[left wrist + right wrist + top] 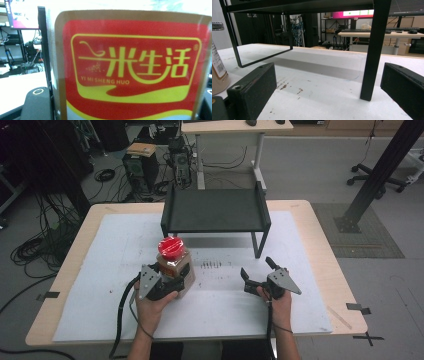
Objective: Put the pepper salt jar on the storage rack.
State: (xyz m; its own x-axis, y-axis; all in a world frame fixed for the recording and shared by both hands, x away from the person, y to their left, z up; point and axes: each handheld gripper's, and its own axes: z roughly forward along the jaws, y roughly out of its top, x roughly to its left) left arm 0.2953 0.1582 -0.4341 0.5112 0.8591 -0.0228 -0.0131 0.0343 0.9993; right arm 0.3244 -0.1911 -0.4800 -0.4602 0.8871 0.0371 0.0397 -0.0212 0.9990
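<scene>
A clear jar [175, 265] with a red lid [171, 247] and a red-and-yellow label stands upright on the white mat [100, 270], left of the middle. My left gripper [169, 282] is shut on the jar's lower body, held from the near side. In the left gripper view the jar's label [132, 65] is pressed close between the two jaws. My right gripper [256, 268] rests open on the mat to the right with nothing in it. In the right gripper view its wide-apart jaws [329, 77] face a black shelf leg [374, 50], and the jar's edge [218, 72] shows at far left.
A low black metal shelf [215, 210] stands on the mat behind both grippers, its front right leg [258, 245] just beyond the right gripper. The wooden table's edge [345, 285] runs around the mat. Computers, cables and a desk sit on the floor behind.
</scene>
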